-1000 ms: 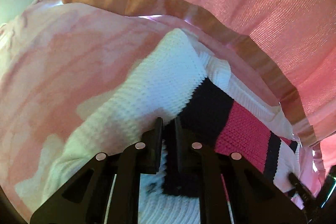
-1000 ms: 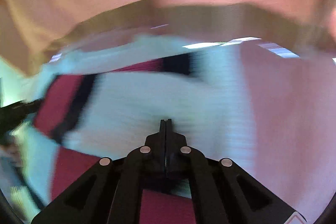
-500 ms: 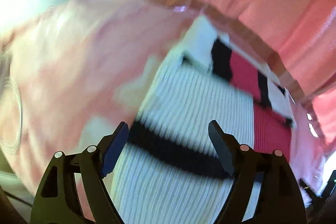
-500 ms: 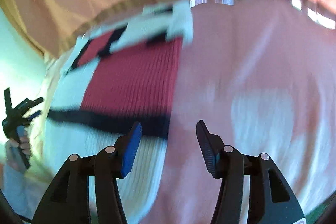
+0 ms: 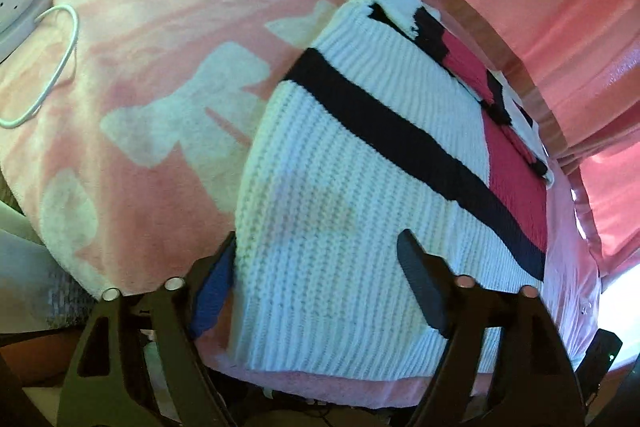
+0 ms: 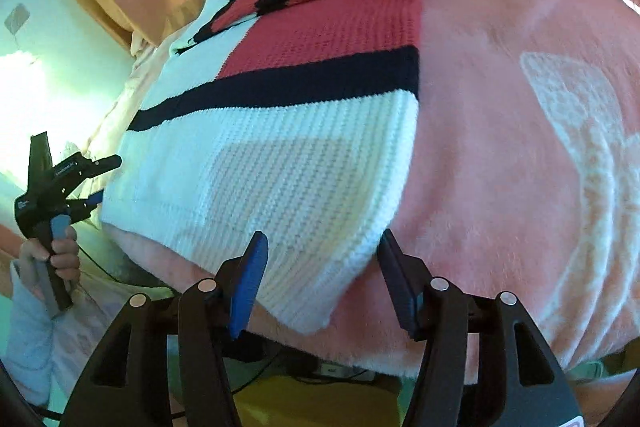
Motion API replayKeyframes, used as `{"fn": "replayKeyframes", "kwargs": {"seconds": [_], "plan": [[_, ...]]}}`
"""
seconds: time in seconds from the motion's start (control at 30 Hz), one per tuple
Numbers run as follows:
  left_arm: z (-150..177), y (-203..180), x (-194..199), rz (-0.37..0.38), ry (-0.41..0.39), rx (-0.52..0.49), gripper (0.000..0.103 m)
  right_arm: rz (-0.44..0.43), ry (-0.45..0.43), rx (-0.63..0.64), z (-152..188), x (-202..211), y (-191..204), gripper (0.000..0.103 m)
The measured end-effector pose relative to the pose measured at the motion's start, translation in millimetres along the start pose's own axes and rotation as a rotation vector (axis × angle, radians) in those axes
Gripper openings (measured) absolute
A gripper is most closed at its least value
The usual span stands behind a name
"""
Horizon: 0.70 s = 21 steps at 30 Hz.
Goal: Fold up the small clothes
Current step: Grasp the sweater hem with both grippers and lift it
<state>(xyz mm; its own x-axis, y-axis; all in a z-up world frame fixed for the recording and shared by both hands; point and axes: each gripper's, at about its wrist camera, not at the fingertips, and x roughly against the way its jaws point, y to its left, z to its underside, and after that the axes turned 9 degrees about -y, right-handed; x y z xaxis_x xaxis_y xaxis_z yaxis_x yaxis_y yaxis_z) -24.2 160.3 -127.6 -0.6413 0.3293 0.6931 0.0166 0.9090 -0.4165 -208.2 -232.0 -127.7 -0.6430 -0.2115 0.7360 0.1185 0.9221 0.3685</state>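
A white knit sweater (image 5: 344,195) with navy and red blocks lies flat on a pink bow-print blanket (image 5: 160,99), reaching its near edge. The left gripper (image 5: 320,267) and right gripper (image 6: 320,259) hover there, jaws released and just narrowing slightly, grasping nothing.

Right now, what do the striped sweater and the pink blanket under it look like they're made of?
Sweater: chunky ribbed knit, likely yarn such as wool or acrylic; rows of stitches show. Blanket: soft matte fleece or plush, judging by its fuzzy nap and blurred white bow print.
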Motion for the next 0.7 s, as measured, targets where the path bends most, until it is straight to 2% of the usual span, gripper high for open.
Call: {"fn": "replayKeyframes", "kwargs": {"seconds": [0.03, 0.07, 0.1, 0.17, 0.3, 0.4, 0.47, 0.6, 0.7], "plan": [[0, 0, -1, 0.012, 0.004, -0.002, 0.052, -0.01, -0.022, 0.002, -2, -1, -1, 0.042], [1, 1, -2, 0.034, 0.016, 0.005, 0.03, -0.009, -0.02, -0.004, -2, -1, -2, 0.019], [2, 3, -3, 0.059, 0.035, 0.024, 0.013, -0.01, -0.013, -0.012, -4, -4, -5, 0.009], [4, 8, -6, 0.094, 0.049, 0.073, 0.012, -0.047, -0.02, -0.071, -5, -2, -15, 0.007], [5, -9, 22, 0.115, -0.032, 0.014, 0.011, -0.053, -0.133, -0.065, -17, 38, -19, 0.006], [16, -24, 57, 0.185, -0.051, -0.013, 0.011, -0.033, -0.203, -0.073, -24, 77, -29, 0.006], [29, -30, 76, 0.218, -0.037, -0.031, 0.011, 0.013, -0.23, -0.067, -22, 104, -40, 0.006], [72, -39, 104, 0.259, 0.028, -0.052, 0.011, 0.073, -0.211, -0.078, -2, 142, -56, 0.006], [102, -46, 124, 0.277, 0.064, -0.092, 0.01, 0.11, -0.159, -0.068, 27, 163, -59, 0.006]]}}
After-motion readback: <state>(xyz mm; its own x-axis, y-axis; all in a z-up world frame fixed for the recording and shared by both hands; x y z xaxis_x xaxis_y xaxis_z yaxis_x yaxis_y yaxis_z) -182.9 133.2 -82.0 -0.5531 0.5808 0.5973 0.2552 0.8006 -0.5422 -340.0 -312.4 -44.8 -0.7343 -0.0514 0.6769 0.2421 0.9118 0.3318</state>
